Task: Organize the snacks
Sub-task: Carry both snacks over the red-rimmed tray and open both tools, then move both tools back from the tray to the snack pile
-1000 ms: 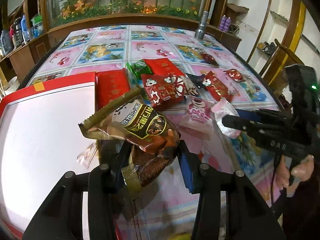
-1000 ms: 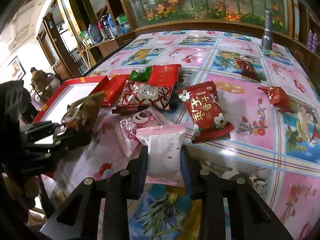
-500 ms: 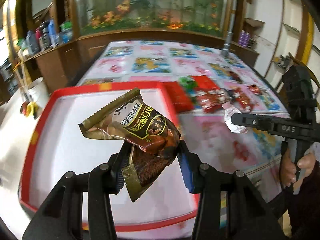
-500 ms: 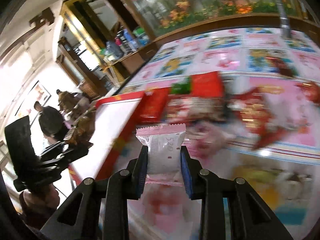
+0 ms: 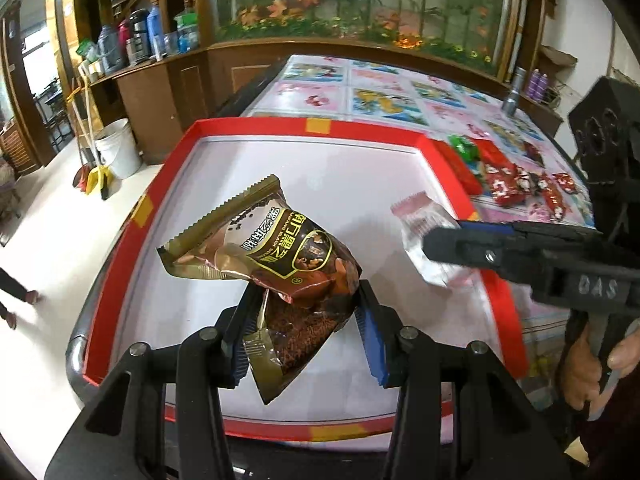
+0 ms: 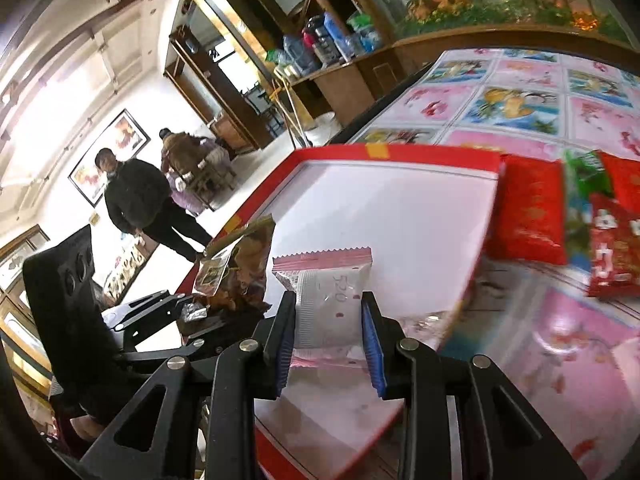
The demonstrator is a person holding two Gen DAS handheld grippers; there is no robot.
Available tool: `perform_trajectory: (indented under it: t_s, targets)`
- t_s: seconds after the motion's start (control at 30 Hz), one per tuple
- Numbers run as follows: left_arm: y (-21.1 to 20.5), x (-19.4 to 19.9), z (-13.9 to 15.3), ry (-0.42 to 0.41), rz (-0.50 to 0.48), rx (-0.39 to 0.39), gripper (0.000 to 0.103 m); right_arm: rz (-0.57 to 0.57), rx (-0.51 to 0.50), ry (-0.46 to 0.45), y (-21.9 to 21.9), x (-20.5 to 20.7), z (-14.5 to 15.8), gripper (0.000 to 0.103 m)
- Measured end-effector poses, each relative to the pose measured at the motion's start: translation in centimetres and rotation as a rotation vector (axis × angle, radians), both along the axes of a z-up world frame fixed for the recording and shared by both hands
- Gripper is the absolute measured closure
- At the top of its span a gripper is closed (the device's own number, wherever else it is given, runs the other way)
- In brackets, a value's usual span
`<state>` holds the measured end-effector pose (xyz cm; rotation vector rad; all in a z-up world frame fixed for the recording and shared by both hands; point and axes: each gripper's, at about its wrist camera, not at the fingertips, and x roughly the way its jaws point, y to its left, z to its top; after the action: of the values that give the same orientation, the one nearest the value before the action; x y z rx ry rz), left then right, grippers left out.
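- patterned pink-and-blue cloth covers the surface point(image 5: 384, 96), backed by a long planter of orange flowers point(image 5: 360, 12) along its far side.
- brown snack bag point(image 5: 280, 268) sits pinched between the jaws of the left gripper point(image 5: 304, 340), which are closed onto its lower half; its serrated top edge tilts up and to the left, and it hangs above the white floor of the red-rimmed tray point(image 5: 168, 176).
- pink-and-white wrapper point(image 6: 330, 304) is clamped upright between the jaws of the right gripper point(image 6: 328, 344), closed narrowly against both its sides, also over the tray's white floor near its right rim.
- from the left wrist view the same wrapper pokes out past the right gripper's dark fingers, beside the brown bag but apart from it.
- red snack packets point(image 6: 528, 216) and a green one point(image 6: 584, 176) lie on the cloth just outside the tray's right rim.
- white bucket point(image 5: 118, 148) stands on the floor beyond the tray's left side.
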<state>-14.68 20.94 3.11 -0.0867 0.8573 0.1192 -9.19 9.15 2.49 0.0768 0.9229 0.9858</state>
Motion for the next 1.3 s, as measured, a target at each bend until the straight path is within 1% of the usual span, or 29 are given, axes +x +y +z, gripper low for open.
perform_trajectory:
  t_s: [0.03,0.07,0.1,0.2,0.27,0.3,0.33,0.37,0.43,0.47,0.5,0.57,0.63,0.67,0.73,0.8,0.93,1.03,1.13,1.2,1.27,1.3]
  targets:
    - [0.3,0.0,0.0,0.000,0.019,0.007,0.058,0.011,-0.017,-0.004,0.2,-0.1,0.0,0.068]
    - [0.6,-0.1,0.1,-0.001,0.033,0.013,0.058,0.016,-0.028,-0.010,0.2,-0.1,-0.1,0.065]
    - [0.9,-0.2,0.3,-0.010,0.056,0.028,0.057,0.006,-0.027,-0.019,-0.1,0.0,-0.2,0.063]
    - [1.3,-0.6,1.0,-0.038,0.096,0.078,0.054,-0.027,0.008,-0.011,-1.1,0.4,0.1,0.061]
    - [1.5,-1.1,1.5,-0.068,0.107,0.106,0.048,-0.077,0.027,-0.018,-2.2,0.7,0.3,0.060]
    - [1.5,-1.4,1.8,-0.086,0.115,0.123,0.041,-0.111,0.029,-0.026,-2.7,0.8,0.5,0.058]
    - [1.5,-1.7,2.1,-0.102,0.120,0.133,0.037,-0.155,0.035,-0.024,-3.3,1.3,0.5,0.050]
    - [1.5,-1.8,2.5,-0.119,0.123,0.139,0.036,-0.185,0.037,-0.015,-3.8,1.5,0.4,0.043]
    - [1.6,-2.1,3.0,-0.144,0.127,0.136,0.034,-0.246,0.028,0.025,-4.5,2.5,-0.2,0.042]
    - [1.7,-2.1,3.1,-0.151,0.126,0.129,0.033,-0.256,0.021,0.051,-4.7,2.9,-0.6,0.042]
    - [1.6,-2.2,3.3,-0.159,0.123,0.123,0.032,-0.256,0.014,0.073,-4.7,3.0,-0.8,0.042]
    - [1.4,-2.2,3.5,-0.166,0.117,0.124,0.031,-0.225,0.003,0.148,-4.1,3.5,-2.0,0.042]
    - [1.2,-2.3,3.5,-0.167,0.117,0.132,0.029,-0.180,0.014,0.180,-3.6,3.2,-2.1,0.042]
    - [1.2,-2.2,3.5,-0.166,0.117,0.131,0.029,-0.162,0.007,0.173,-3.1,3.0,-2.1,0.037]
    - [1.3,-2.1,3.4,-0.162,0.118,0.123,0.029,-0.148,-0.015,0.134,-2.6,2.1,-1.9,0.034]
    - [1.4,-2.1,3.4,-0.156,0.120,0.117,0.029,-0.130,-0.013,0.138,-2.4,1.8,-2.0,0.031]
    - [1.2,-1.8,3.2,-0.144,0.118,0.111,0.029,-0.088,-0.006,0.146,-2.0,1.5,-2.1,0.030]
    - [0.9,-1.7,3.0,-0.137,0.114,0.113,0.029,-0.029,-0.005,0.145,-1.1,1.1,-2.2,0.030]
    - [0.7,-1.6,2.8,-0.128,0.107,0.112,0.029,0.034,-0.020,0.111,-0.4,0.3,-1.9,0.030]
    - [0.4,-1.6,2.8,-0.123,0.104,0.112,0.029,0.019,0.007,0.085,-1.1,0.4,-1.2,0.031]
    - [0.1,-1.5,2.9,-0.119,0.094,0.102,0.029,-0.048,0.045,0.068,-2.7,1.2,-0.4,0.031]
    - [-0.2,-1.4,3.0,-0.118,0.083,0.096,0.029,-0.099,0.068,0.061,-4.0,1.8,0.0,0.031]
